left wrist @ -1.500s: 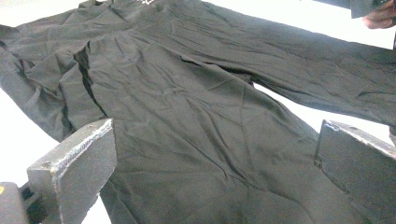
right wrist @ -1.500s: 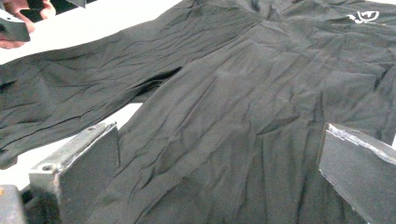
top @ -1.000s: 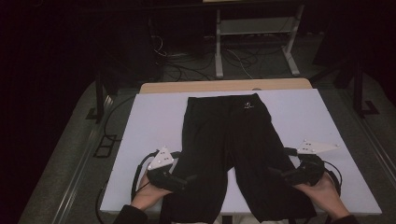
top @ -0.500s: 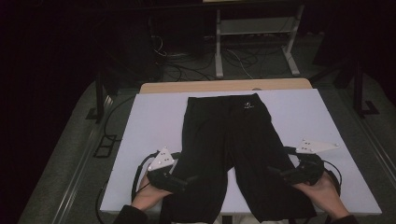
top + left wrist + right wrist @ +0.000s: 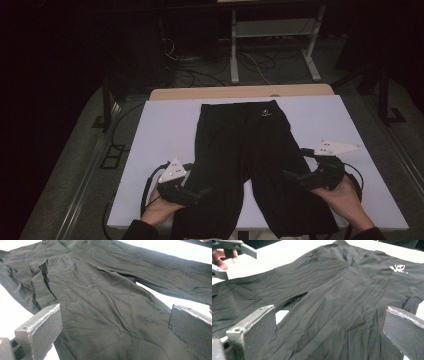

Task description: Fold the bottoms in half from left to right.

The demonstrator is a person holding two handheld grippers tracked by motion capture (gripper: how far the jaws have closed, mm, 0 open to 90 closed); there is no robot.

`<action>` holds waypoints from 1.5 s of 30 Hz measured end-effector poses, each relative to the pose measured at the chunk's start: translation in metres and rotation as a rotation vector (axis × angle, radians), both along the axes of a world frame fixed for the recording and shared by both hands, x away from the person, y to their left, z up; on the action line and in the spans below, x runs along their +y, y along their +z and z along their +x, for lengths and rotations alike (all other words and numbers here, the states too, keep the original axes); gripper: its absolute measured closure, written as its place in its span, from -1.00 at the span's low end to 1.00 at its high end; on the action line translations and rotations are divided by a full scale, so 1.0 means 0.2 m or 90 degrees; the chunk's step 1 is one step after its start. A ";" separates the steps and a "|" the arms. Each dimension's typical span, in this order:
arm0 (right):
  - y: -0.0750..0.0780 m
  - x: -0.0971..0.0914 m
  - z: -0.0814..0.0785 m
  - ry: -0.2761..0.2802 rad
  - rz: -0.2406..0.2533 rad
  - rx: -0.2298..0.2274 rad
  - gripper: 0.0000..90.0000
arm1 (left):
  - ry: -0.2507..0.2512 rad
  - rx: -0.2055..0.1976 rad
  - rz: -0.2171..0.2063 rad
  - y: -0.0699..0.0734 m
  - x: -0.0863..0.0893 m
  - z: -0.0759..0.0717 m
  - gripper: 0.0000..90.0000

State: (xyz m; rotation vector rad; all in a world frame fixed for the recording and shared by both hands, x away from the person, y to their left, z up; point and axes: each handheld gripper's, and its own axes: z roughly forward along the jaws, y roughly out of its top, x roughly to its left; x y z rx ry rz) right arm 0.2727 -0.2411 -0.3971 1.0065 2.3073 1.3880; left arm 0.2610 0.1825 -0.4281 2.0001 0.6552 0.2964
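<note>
While spread flat along the table's middle, waistband toward the far edge, the black trousers are unfolded; left gripper and right gripper are poised at either leg, jaws spread, nothing pinched; folding is judged unstarted.

Dim room, bright bench top
The high view is dark and soft beyond the bench; in both gripper views its white surface glares, and the near claw jaws are blurred
</note>
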 end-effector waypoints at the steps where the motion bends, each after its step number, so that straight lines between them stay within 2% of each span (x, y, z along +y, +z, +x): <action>1: 0.01 0.01 0.01 0.001 0.001 0.000 -1.00 | 0.000 0.000 0.000 0.00 0.00 0.00 -1.00; 6: 0.04 0.04 0.04 0.005 -0.003 -0.001 -1.00 | -0.001 0.001 0.001 0.00 0.00 0.00 -1.00; 12: 0.07 0.07 0.10 0.007 0.014 0.002 -1.00 | -0.004 0.001 0.000 0.00 0.00 0.00 -1.00; 20: 0.09 0.11 0.16 0.011 0.002 0.006 -1.00 | -0.003 0.001 0.000 0.00 0.00 0.00 -1.00; 32: 0.11 0.15 0.25 0.003 0.007 0.009 -1.00 | 0.000 0.001 0.003 0.00 0.00 0.00 -1.00; 45: 0.13 0.22 0.34 0.004 -0.009 0.011 -1.00 | 0.000 0.000 0.001 0.00 0.00 0.00 -1.00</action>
